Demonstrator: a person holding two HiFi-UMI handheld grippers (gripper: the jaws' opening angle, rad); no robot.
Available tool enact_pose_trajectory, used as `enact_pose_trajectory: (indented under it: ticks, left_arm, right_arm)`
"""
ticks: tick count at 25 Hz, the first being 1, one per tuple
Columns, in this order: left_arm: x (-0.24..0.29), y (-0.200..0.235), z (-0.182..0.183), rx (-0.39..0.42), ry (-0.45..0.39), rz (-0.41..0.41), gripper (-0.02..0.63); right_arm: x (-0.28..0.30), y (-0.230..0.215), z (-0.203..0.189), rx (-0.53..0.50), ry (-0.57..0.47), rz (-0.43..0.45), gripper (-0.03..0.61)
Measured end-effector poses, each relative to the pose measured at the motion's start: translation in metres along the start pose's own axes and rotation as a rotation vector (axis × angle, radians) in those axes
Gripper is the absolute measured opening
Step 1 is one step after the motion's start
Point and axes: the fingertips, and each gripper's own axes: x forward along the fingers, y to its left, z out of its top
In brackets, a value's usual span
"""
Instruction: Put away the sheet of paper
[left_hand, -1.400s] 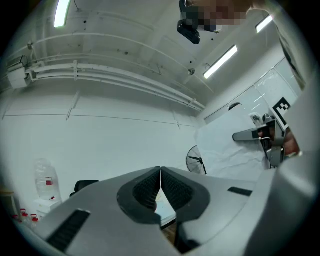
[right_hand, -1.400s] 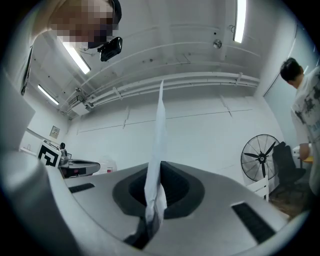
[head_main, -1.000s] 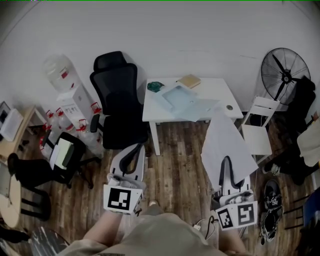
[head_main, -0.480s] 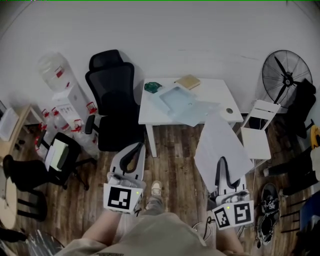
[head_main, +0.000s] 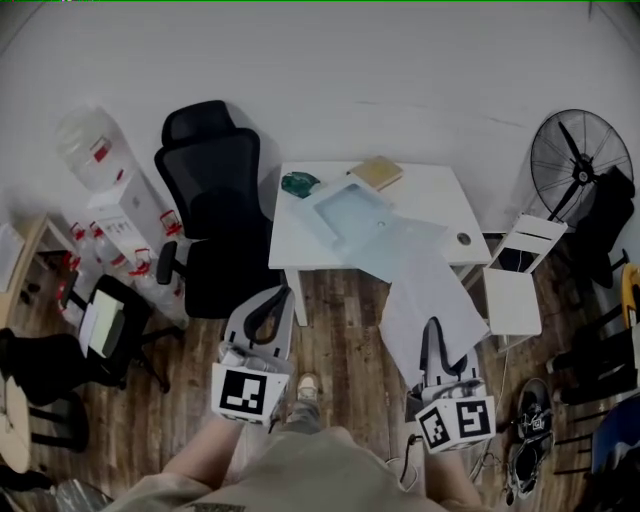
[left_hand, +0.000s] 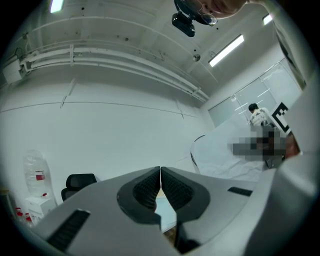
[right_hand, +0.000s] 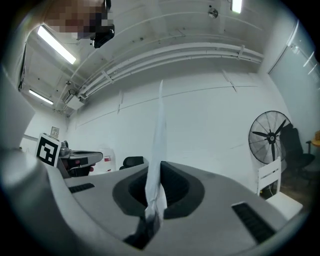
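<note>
A white sheet of paper (head_main: 432, 285) stands up from my right gripper (head_main: 432, 326), which is shut on its lower edge. In the right gripper view the paper (right_hand: 159, 125) rises edge-on from between the jaws of the right gripper (right_hand: 156, 192). The sheet's far end reaches over the front edge of a white table (head_main: 435, 190). On the table lies a clear blue-tinted folder (head_main: 352, 211). My left gripper (head_main: 268, 303) is shut with nothing in it and sits level with the right one, left of the paper. The left gripper view shows the left gripper (left_hand: 160, 176) with its pads touching.
A tan book (head_main: 377, 172) and a green object (head_main: 298, 183) lie at the table's back. A black office chair (head_main: 212, 200) stands left of the table, a white chair (head_main: 514, 290) and a floor fan (head_main: 580, 165) to its right. Water bottles (head_main: 95, 160) and another chair (head_main: 105, 320) stand at far left.
The table has drawn nearer and shifted left in view. My right gripper and the paper moved left, so the sheet now overlaps the table's front edge. Both grippers stayed shut.
</note>
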Motion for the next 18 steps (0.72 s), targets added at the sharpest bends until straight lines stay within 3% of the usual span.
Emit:
enact_pose_trajectory:
  ticks: [12, 18]
  left_arm:
    - [0.126, 0.084, -0.080, -0.053, 0.121, -0.086, 0.021]
    - [0.174, 0.117, -0.114, -0.075, 0.167, -0.126, 0.021]
  right_arm:
    - [0.154, -0.029, -0.064, 0.076, 0.184, -0.083, 0.023]
    - [0.213, -0.036, -0.084, 0.185, 0.220, -0.115, 0.023]
